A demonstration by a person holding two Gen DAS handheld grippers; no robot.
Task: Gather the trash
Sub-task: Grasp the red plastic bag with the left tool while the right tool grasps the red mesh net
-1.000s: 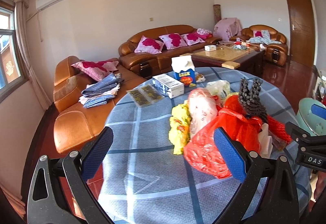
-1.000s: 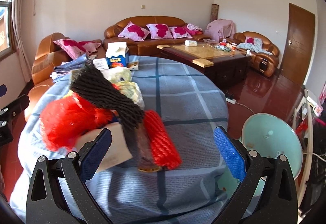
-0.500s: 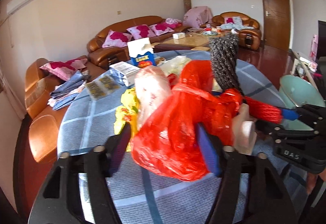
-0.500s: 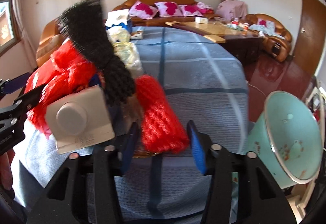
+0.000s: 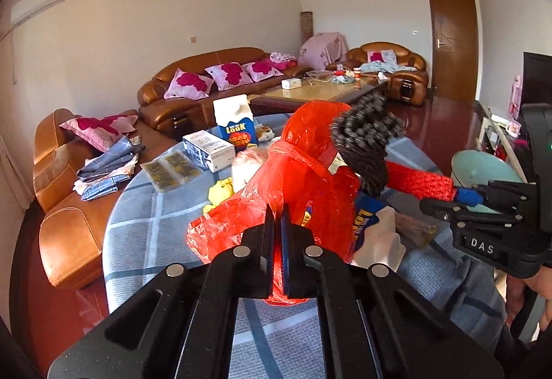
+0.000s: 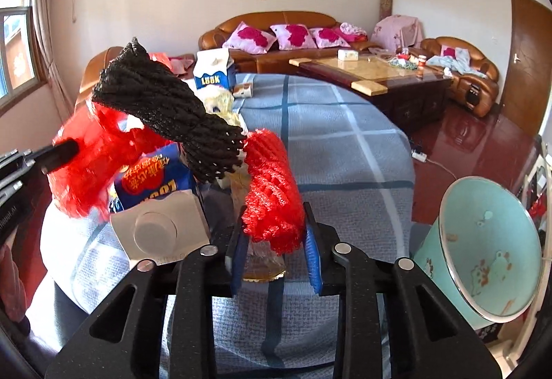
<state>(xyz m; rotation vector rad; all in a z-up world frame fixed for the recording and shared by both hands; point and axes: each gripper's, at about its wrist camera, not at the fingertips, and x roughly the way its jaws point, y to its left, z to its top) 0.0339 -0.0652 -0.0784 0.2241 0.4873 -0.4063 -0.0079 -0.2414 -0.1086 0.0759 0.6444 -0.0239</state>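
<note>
One red plastic bag (image 5: 303, 179) sits on the round table (image 5: 148, 220) with its blue checked cloth, and the left gripper (image 5: 277, 234) has its fingers clenched on a fold of the bag's thin film, the two pads nearly touching with only red plastic between them. One red foam net (image 6: 272, 196) lies at the bag's right side; the right gripper (image 6: 276, 255) straddles its near end, and its jaws are closing, the blue pads already pressing the net on both sides. One black foam net (image 6: 169, 110) pokes up out of the pile between the bag and the red net. There are two milk cartons: one blue and white carton on its side (image 6: 155, 186), cap end towards the right wrist camera, half buried under the bag, and one upright carton (image 5: 234, 122) farther back on the table. Beside the upright one lie one white box (image 5: 208, 146) and two flat brown packets (image 5: 170, 168). A yellow wrapper (image 5: 219, 191) and a pale bag (image 5: 246, 165) are mostly hidden behind the red bag, so their shape is hard to make out. A brownish wrapper (image 6: 264, 267) under the red net is largely covered by the fingers. One pale green bin (image 6: 490, 244) stands off the table edge to the right, cut off at the frame
</note>
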